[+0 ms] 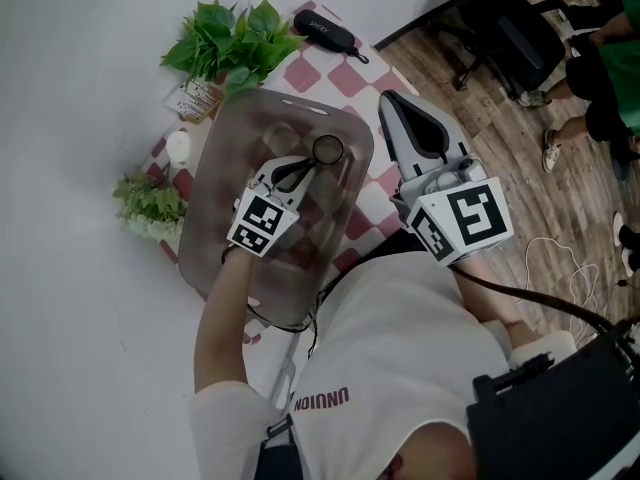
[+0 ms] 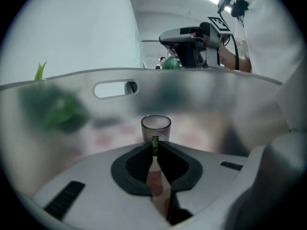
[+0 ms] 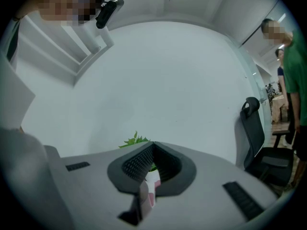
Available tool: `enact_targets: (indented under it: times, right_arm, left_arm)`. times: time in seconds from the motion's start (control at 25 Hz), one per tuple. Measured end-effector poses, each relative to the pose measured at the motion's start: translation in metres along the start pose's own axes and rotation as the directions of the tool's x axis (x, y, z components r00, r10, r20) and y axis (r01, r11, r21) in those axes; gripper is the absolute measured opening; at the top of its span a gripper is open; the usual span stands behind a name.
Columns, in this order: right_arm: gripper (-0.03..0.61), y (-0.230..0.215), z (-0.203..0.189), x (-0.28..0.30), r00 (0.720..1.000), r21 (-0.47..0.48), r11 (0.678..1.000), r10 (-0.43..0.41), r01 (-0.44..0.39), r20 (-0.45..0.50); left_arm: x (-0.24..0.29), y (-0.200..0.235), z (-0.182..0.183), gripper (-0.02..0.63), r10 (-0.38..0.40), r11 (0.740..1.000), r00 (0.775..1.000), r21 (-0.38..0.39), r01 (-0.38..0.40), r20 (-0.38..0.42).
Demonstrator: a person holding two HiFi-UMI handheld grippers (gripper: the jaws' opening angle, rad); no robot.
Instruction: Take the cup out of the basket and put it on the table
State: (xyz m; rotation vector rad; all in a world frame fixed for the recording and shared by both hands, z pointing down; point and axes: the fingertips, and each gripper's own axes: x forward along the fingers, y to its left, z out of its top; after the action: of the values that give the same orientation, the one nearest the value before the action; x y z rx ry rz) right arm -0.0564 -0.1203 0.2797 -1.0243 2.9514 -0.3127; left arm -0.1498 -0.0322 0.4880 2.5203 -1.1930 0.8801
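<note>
The small clear plastic cup (image 1: pixel 327 149) sits pinched by its near wall between the almost-closed jaws of the left gripper (image 1: pixel 313 160). In the left gripper view the cup (image 2: pixel 156 126) stands upright just past the jaw tips (image 2: pixel 155 142), with the far wall of the smoky translucent plastic basket (image 2: pixel 72 97) rising behind it, so it is inside the basket's walls. Whether it touches the basket floor I cannot tell.

By my reading, the grasp is made. Carrying the cup over the rim and setting it on the table is left to do.

The basket (image 1: pixel 205 233) rests on the pink-and-white checked cloth (image 1: pixel 352 76). Apart from the cup, nothing else shows inside it.

The right gripper (image 1: pixel 398 106) hangs beside the basket with its jaws together, holding nothing.
</note>
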Motion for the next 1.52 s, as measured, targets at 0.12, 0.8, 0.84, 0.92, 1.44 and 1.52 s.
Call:
enact_targets:
  times: [0.12,0.8,0.84,0.92,1.44,1.52]
  right_arm:
    - [0.018,0.002,0.0,-0.001,1.0,0.002,1.0,0.01,-0.01,0.005]
    - [0.018,0.012,0.004,-0.007,0.998,0.01,0.999,0.05,-0.05,0.034]
    - [0.018,0.012,0.004,-0.008,0.998,0.01,0.999,0.051,-0.051,0.035]
    - [0.018,0.012,0.004,-0.008,0.998,0.01,0.999,0.052,-0.053,0.038]
    - [0.018,0.011,0.008,-0.011,0.997,0.012,0.998,0.057,-0.058,0.048]
    - [0.018,0.011,0.008,-0.011,0.997,0.012,0.998,0.059,-0.059,0.048]
  left_arm:
    - [-0.006,0.0,0.005,0.04,0.017,1.0,1.0,0.003,-0.017,0.012]
    - [-0.03,0.001,0.033,0.04,0.084,0.996,0.995,0.022,-0.085,0.051]
    - [-0.032,0.002,0.034,0.04,0.09,0.996,0.995,0.02,-0.091,0.051]
    - [-0.034,0.003,0.037,0.04,0.097,0.995,0.994,0.016,-0.098,0.054]
    - [-0.055,0.002,0.054,0.04,0.151,0.988,0.984,-0.031,-0.149,0.089]
    - [-0.059,0.003,0.056,0.04,0.164,0.986,0.982,-0.043,-0.161,0.096]
